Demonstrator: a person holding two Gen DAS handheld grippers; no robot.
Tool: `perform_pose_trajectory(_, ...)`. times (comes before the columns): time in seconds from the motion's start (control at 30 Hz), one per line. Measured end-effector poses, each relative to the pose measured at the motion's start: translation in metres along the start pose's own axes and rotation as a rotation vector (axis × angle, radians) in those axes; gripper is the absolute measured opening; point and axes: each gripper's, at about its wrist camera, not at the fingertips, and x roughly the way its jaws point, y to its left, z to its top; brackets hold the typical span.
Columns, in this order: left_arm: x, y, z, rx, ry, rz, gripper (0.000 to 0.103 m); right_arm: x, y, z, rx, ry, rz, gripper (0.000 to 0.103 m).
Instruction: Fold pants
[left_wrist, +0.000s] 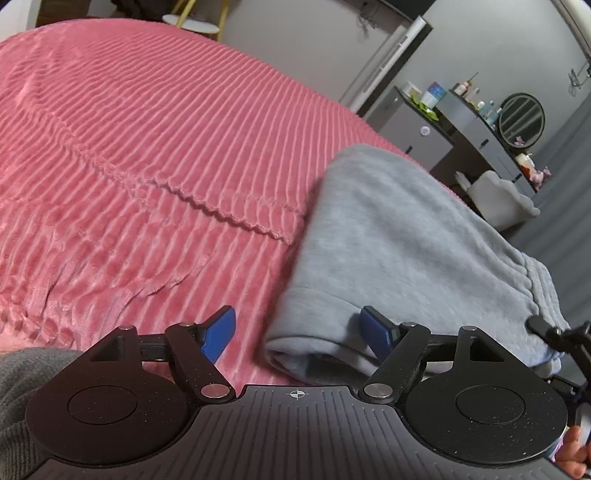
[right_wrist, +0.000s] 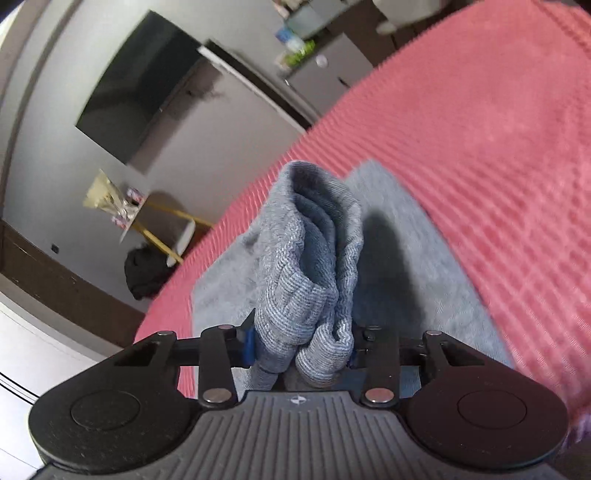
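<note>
Nearest in the right wrist view, the right gripper (right_wrist: 301, 345) is seen closed tight on a bunched, ribbed grey knit band of the grey fleece pants (right_wrist: 399, 258); the band stands up in several stacked layers between the jaws, while the rest of the garment lies flat on the pink ribbed bedspread (right_wrist: 480, 129) just beyond. Whether the band is a cuff or the waistband cannot be told. Since so many layers are pinched at once, it is judged that an inner layer could slip out under tension, leaving the fold uneven.

In the left wrist view, the left gripper (left_wrist: 297, 332) is held wide open, nothing being gripped. One blue-padded finger (left_wrist: 376, 330) sits against the near folded edge of the pants, the other blue pad (left_wrist: 219, 332) hangs over bare bedspread. If the jaws are closed from here, bedspread pile could be caught together with the fleece, or only the top layer could be taken, so that the stack is dragged apart.

Farther out, the garment is seen lying close to the bed's edge; a careless pull could carry it over the side. The soft fleece is also likely to sag and crease when lifted from one end alone.
</note>
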Motion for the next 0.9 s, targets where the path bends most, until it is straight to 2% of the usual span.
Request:
perform_pose_trajectory(0.1, 0.003, -0.002, 0.001, 0.014, 0.02, 0.008, 0.08, 0.006, -0.014, 0.0, -0.058, 0.004, -0.089, 0.041)
perform_pose_trajectory(0.17, 0.005, -0.004, 0.0, 0.031, 0.031, 0.011, 0.08, 0.022, -0.029, -0.004, -0.074, 0.061, -0.176, 0.045)
perform_pose_trajectory(0.23, 0.005, -0.007, -0.001, 0.049, 0.03, 0.019, 0.08, 0.031, -0.037, -0.003, -0.016, 0.106, -0.201, 0.048)
perform_pose_trajectory(0.3, 0.005, -0.008, -0.001, 0.06, 0.032, 0.03, 0.081, 0.025, -0.027, 0.002, -0.041, 0.088, -0.207, 0.057)
perform_pose_trajectory(0.33, 0.005, -0.009, -0.002, 0.065, 0.033, 0.031, 0.081, 0.022, -0.02, 0.003, -0.076, 0.076, -0.234, 0.065)
perform_pose_trajectory(0.43, 0.007, -0.011, -0.002, 0.082, 0.044, 0.048, 0.082, 0.007, -0.004, 0.003, -0.215, 0.007, -0.305, 0.069)
perform_pose_trajectory(0.53, 0.009, -0.014, -0.002, 0.093, 0.051, 0.063, 0.083, -0.007, 0.002, 0.003, -0.246, -0.042, -0.333, 0.07)
perform_pose_trajectory(0.6, 0.01, -0.013, -0.002, 0.091, 0.052, 0.066, 0.083, -0.018, 0.006, 0.005, -0.253, -0.079, -0.291, 0.064)
perform_pose_trajectory(0.67, 0.011, -0.013, -0.002, 0.085, 0.054, 0.067, 0.084, -0.027, 0.014, 0.003, -0.292, -0.113, -0.216, 0.043)
perform_pose_trajectory(0.7, 0.011, -0.012, -0.002, 0.082, 0.055, 0.066, 0.084, -0.025, 0.022, 0.002, -0.325, -0.116, -0.19, 0.042)
perform_pose_trajectory(0.77, 0.011, -0.012, -0.002, 0.074, 0.058, 0.064, 0.084, -0.012, 0.036, -0.003, -0.406, -0.089, -0.149, 0.037)
perform_pose_trajectory(0.8, 0.011, -0.011, -0.003, 0.07, 0.059, 0.064, 0.084, -0.005, 0.042, -0.007, -0.443, -0.07, -0.145, 0.036)
perform_pose_trajectory(0.87, 0.011, -0.01, -0.003, 0.062, 0.06, 0.061, 0.084, 0.017, 0.054, -0.017, -0.525, -0.029, -0.148, 0.025)
perform_pose_trajectory(0.9, 0.011, -0.01, -0.003, 0.058, 0.061, 0.06, 0.084, 0.025, 0.059, -0.022, -0.558, -0.011, -0.147, 0.024)
